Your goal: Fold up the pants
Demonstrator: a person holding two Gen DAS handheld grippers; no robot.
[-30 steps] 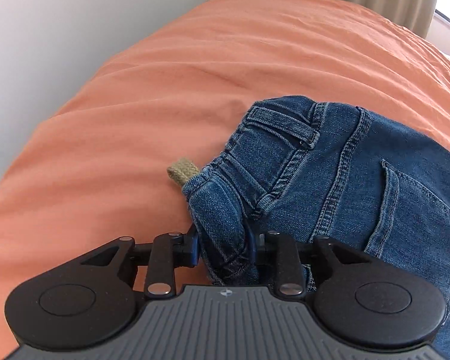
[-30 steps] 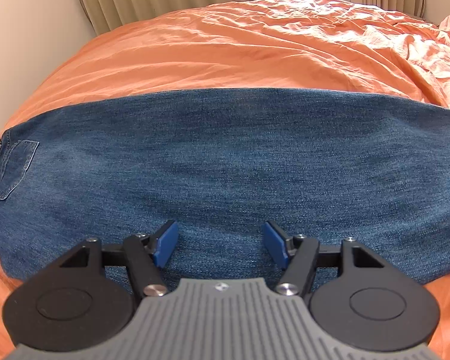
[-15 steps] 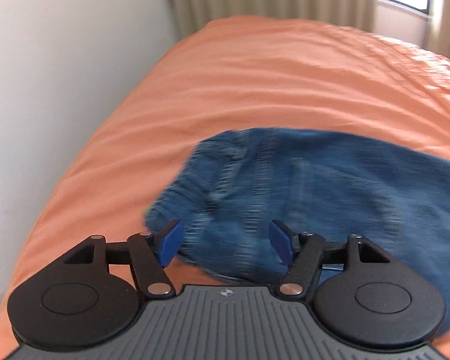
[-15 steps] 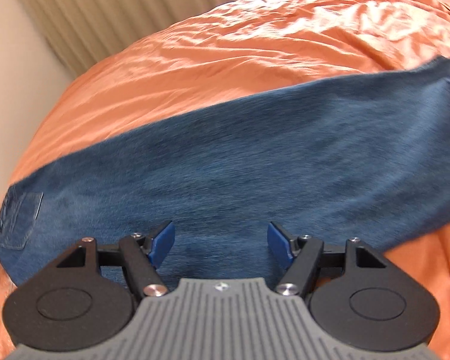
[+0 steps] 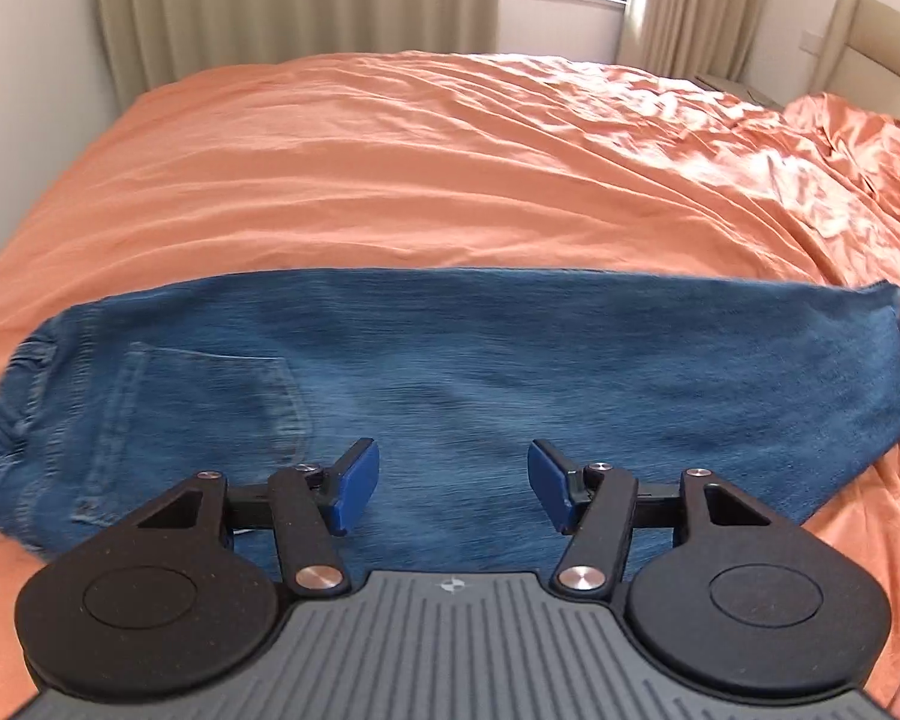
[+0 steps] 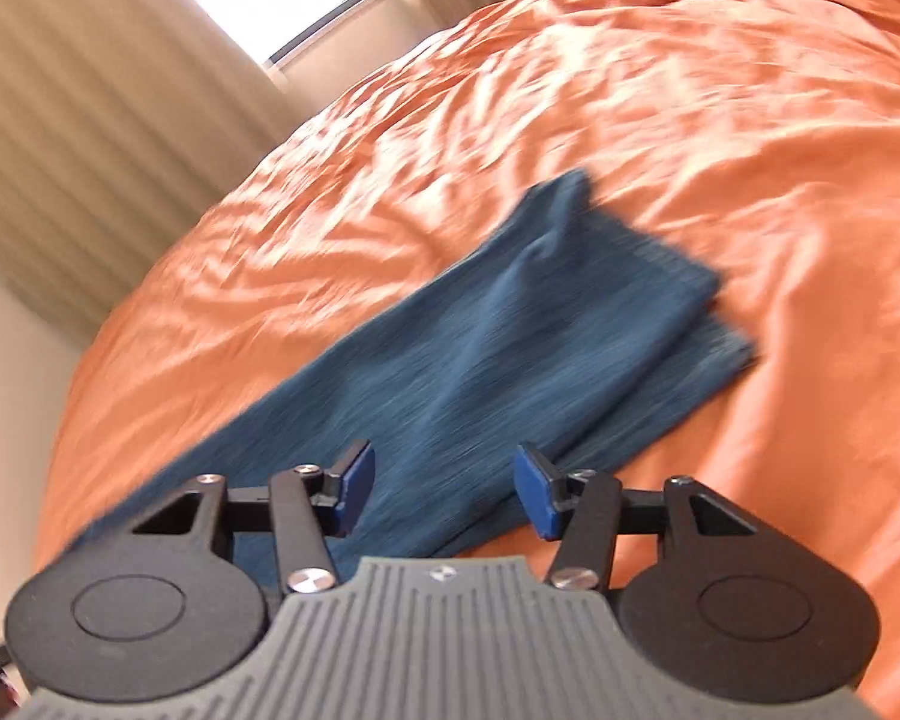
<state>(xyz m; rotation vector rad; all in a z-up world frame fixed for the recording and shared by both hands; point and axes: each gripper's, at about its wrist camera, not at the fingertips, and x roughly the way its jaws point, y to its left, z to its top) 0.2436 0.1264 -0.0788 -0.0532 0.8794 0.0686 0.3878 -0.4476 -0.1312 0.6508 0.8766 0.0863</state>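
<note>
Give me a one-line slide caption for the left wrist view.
Left gripper, jaws open and empty, above blue jeans laid lengthwise across an orange bedspread.

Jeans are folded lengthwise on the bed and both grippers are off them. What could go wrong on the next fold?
1. At the hem end, the two legs of the jeans look offset, one edge peeking out below; folding now may lock in that misalignment.
2. The orange bedcover is wrinkled and soft, so the right gripper might pinch it along with denim.
3. The left gripper, open, hangs over mid-leg, not the waistband; grabbing there could bunch the fabric.
</note>
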